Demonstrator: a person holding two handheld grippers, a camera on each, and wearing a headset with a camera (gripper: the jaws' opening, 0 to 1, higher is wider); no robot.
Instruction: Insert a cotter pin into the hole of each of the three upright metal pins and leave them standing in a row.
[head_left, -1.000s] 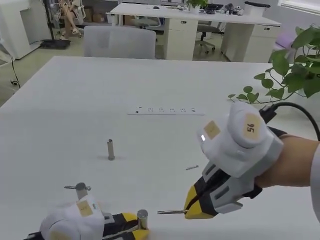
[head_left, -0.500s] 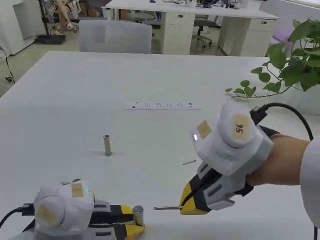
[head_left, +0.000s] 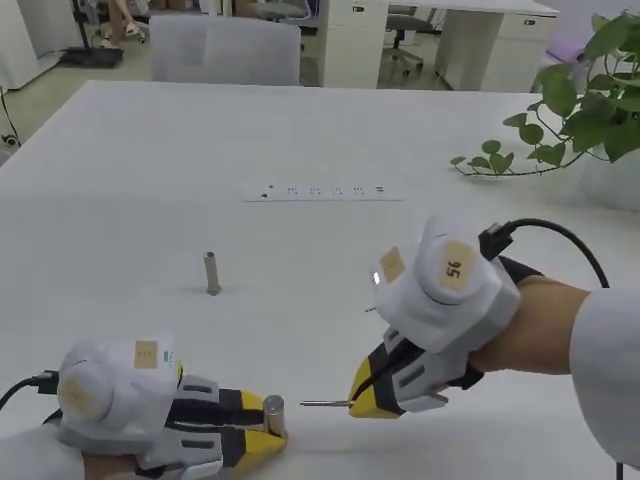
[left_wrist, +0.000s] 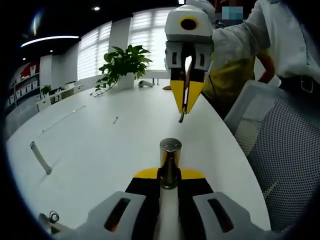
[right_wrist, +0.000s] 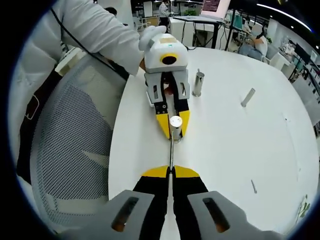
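Note:
My left gripper (head_left: 268, 426) is shut on an upright metal pin (head_left: 273, 410) near the table's front edge; in the left gripper view the pin (left_wrist: 170, 155) stands between the jaws. My right gripper (head_left: 358, 400) is shut on a cotter pin (head_left: 322, 404), held level, its tip a short gap from the held pin. In the right gripper view the cotter pin (right_wrist: 170, 150) points at the pin's top (right_wrist: 175, 122). A second pin (head_left: 212, 273) stands bare farther back. A third pin (right_wrist: 198, 82) stands beside the left gripper with a cotter pin through it.
A loose cotter pin (left_wrist: 115, 120) lies on the white table (head_left: 120, 180) past the right gripper. A white power strip (head_left: 325, 192) lies mid-table. A leafy plant (head_left: 580, 110) stands at the right edge and a grey chair (head_left: 225, 50) at the far side.
The head camera has tilted down. The left gripper shows more fully, and the cotter pin's tip has drawn a little closer to the held metal pin.

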